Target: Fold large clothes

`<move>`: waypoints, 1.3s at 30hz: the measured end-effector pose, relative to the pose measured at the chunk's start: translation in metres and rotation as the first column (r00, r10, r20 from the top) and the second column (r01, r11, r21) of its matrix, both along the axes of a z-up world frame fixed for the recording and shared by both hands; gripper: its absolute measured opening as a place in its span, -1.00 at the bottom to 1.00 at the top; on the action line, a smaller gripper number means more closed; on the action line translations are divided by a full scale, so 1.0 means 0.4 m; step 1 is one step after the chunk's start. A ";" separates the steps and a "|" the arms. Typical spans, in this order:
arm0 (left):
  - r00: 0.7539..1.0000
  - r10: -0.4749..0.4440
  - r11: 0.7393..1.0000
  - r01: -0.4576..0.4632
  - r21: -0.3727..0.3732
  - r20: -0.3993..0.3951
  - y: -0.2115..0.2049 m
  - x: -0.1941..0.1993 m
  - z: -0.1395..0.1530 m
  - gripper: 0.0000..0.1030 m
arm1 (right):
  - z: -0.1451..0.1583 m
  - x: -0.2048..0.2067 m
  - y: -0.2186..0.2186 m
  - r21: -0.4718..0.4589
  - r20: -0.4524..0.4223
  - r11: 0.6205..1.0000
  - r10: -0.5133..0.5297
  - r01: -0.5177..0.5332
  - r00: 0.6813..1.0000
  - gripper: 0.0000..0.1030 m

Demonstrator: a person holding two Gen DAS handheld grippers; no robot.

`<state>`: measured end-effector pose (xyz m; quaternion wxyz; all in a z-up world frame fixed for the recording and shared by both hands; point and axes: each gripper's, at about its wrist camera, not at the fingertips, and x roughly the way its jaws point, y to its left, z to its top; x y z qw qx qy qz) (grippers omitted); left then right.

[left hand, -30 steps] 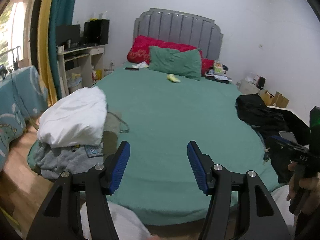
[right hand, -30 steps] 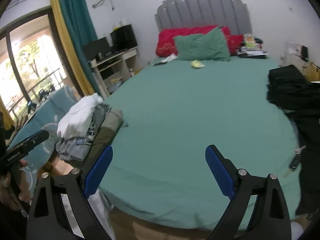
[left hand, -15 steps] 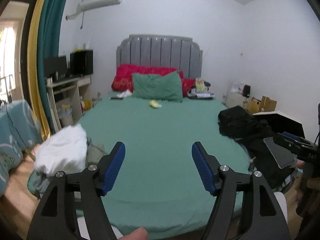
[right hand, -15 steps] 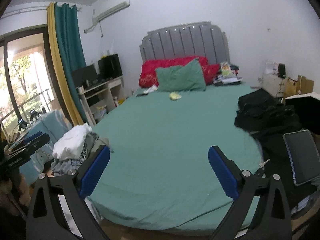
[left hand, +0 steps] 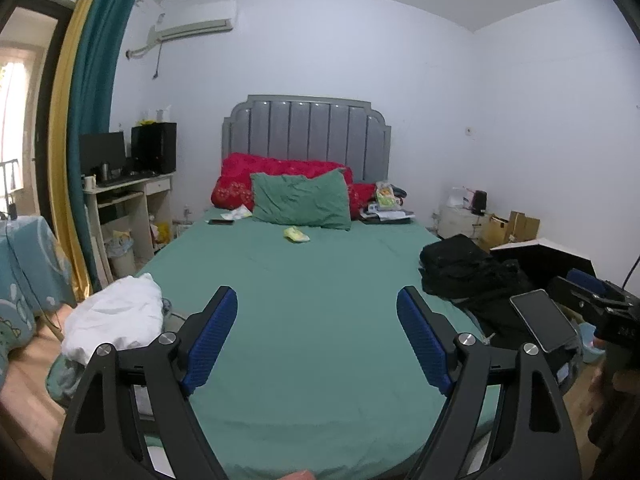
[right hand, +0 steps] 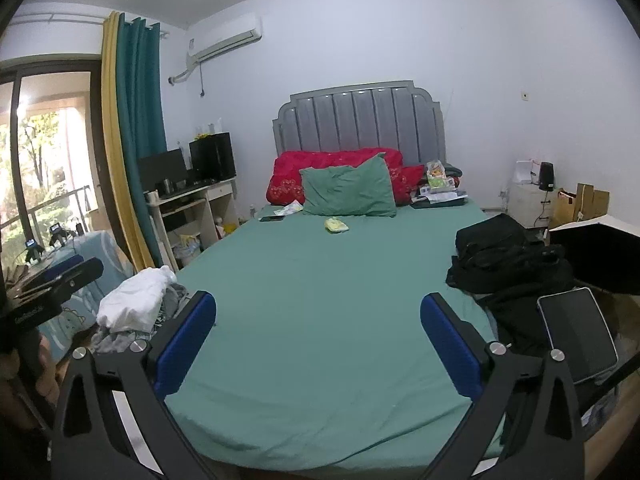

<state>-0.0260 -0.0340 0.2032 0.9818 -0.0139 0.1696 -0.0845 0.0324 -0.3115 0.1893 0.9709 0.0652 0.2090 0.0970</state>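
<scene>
A pile of clothes topped by a white garment (left hand: pixel 116 316) lies at the left edge of the green bed (left hand: pixel 316 280); it also shows in the right wrist view (right hand: pixel 134 306). A heap of black clothes (left hand: pixel 468 270) lies on the bed's right side, also in the right wrist view (right hand: pixel 508 258). My left gripper (left hand: pixel 316 316) is open and empty, held above the foot of the bed. My right gripper (right hand: pixel 318 320) is open and empty, also above the foot of the bed.
A green pillow (left hand: pixel 302 200) and red pillows (left hand: pixel 240 178) lean on the grey headboard. A small yellow item (left hand: pixel 296 235) lies mid-bed. A tablet (left hand: pixel 544 320) rests at the right by a black box. A desk (left hand: pixel 128 200) stands left.
Both grippers have tilted up and drawn back from the bed, so more of the room and walls shows. The jaws stay open and empty.
</scene>
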 end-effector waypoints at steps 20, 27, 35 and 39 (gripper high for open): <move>0.993 0.093 0.994 -0.097 -0.052 -0.070 0.109 0.092 -0.105 0.64 | -0.118 0.086 0.083 -0.047 -0.103 0.997 0.061 -0.066 0.993 0.97; 0.993 0.091 0.994 -0.096 -0.058 -0.080 0.113 0.098 -0.121 0.64 | -0.122 0.103 0.086 -0.053 -0.113 0.996 0.060 -0.066 0.992 0.97; 0.992 0.090 0.994 -0.096 -0.061 -0.087 0.122 0.102 -0.125 0.64 | -0.124 0.112 0.092 -0.048 -0.124 0.996 0.063 -0.070 0.990 0.97; 0.992 0.090 0.994 -0.095 -0.059 -0.086 0.122 0.102 -0.125 0.64 | -0.124 0.114 0.094 -0.048 -0.125 0.996 0.064 -0.070 0.990 0.97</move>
